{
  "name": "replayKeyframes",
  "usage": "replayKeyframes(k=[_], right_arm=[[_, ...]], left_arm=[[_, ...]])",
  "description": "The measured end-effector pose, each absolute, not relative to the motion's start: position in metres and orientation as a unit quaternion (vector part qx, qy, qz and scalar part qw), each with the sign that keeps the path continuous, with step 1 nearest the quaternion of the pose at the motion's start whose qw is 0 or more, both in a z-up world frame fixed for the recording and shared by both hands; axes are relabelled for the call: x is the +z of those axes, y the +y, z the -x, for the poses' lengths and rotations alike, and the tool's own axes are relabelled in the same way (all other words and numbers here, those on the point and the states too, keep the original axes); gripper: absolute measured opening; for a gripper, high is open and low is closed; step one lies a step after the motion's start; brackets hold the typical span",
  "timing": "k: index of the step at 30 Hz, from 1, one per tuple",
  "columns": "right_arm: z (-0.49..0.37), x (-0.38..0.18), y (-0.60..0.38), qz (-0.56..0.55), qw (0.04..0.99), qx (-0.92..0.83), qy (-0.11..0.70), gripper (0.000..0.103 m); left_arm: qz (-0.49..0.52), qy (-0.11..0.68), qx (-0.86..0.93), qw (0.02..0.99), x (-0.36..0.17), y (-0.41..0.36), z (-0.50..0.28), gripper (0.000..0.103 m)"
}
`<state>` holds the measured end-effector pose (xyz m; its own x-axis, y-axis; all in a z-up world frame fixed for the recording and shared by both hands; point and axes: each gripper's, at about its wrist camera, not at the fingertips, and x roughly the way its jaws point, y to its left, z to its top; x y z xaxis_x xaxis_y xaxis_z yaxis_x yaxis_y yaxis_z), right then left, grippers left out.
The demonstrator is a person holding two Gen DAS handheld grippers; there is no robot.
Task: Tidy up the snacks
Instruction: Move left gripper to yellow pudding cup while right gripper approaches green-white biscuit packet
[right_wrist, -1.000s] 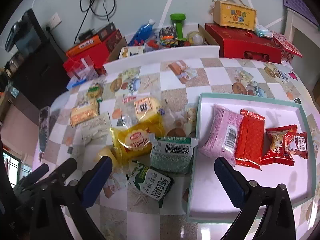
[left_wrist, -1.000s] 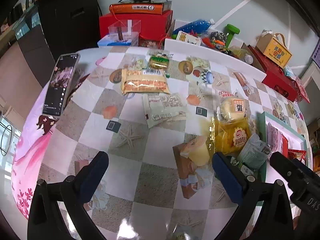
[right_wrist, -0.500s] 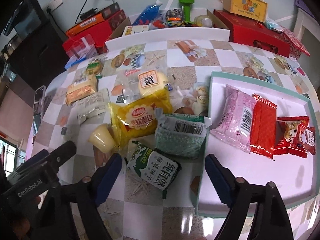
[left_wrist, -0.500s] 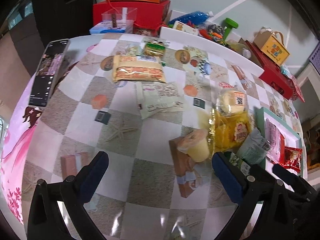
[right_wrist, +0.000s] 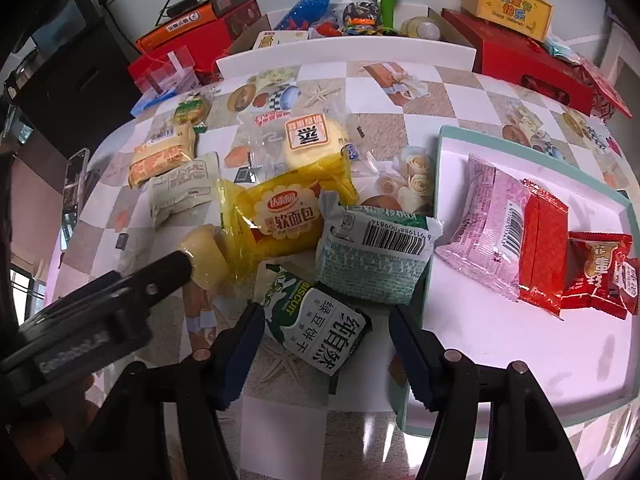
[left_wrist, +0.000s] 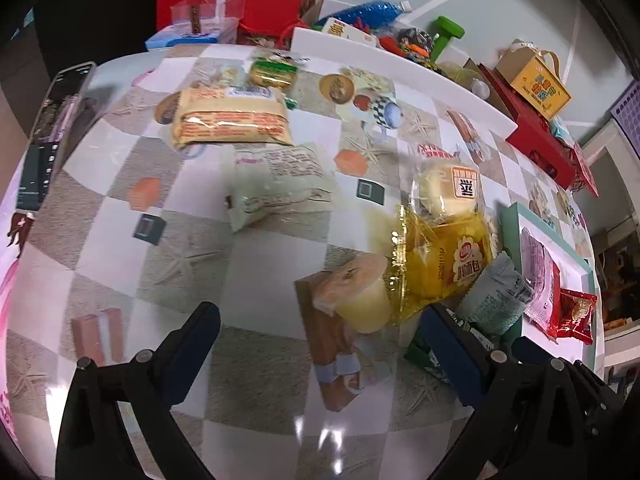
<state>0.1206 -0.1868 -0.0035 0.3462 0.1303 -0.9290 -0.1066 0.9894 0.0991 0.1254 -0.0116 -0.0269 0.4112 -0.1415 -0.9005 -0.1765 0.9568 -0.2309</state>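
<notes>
Snacks lie on a checkered table. My right gripper is open, its jaws on either side of a green-and-white biscuit packet without touching it. Beyond lie a pale green packet, a yellow bread bag and a jelly cup. A teal-rimmed tray holds a pink packet and red packets. My left gripper is open and empty, just short of the jelly cup and the yellow bag.
An orange packet, a white packet, a small gold snack and a bun pack lie further back. A phone lies at the left edge. Red boxes and clutter stand behind a white board.
Both grippers have moved forward and lower toward the snacks. The right gripper's jaws have narrowed and now flank the biscuit packet. The left gripper has come nearer the jelly cup.
</notes>
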Motion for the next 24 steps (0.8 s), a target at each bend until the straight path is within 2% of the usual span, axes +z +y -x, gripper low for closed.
replayKeyframes(k=[3,8,11,17,20,21,24], right_arm=[[-0.122,-0.008,-0.188,-0.011,0.816,0.072,0.573,0.068],[-0.123,-0.013,-0.188,-0.012,0.812,0.073,0.578,0.068],[-0.124,-0.016,-0.187,-0.012,0.809,0.074,0.582,0.068],[-0.125,-0.018,-0.188,-0.014,0.807,0.072,0.586,0.068],[-0.125,-0.019,-0.188,-0.014,0.806,0.072,0.587,0.068],[-0.125,-0.019,-0.188,-0.014,0.806,0.071,0.587,0.068],[-0.125,-0.02,-0.188,-0.014,0.806,0.071,0.588,0.068]], left_arm=[[0.152,0.55,0.005,0.821,-0.034,-0.015,-0.131,0.091],[0.151,0.557,0.009,0.817,-0.043,-0.022,-0.138,0.087],[0.151,0.56,0.017,0.814,-0.048,-0.023,-0.142,0.076],[0.139,0.558,0.02,0.818,-0.049,-0.024,-0.143,0.068],[0.147,0.558,0.01,0.817,-0.048,-0.024,-0.143,0.055],[0.145,0.559,0.009,0.816,-0.048,-0.024,-0.143,0.047],[0.144,0.56,0.008,0.816,-0.048,-0.022,-0.14,0.047]])
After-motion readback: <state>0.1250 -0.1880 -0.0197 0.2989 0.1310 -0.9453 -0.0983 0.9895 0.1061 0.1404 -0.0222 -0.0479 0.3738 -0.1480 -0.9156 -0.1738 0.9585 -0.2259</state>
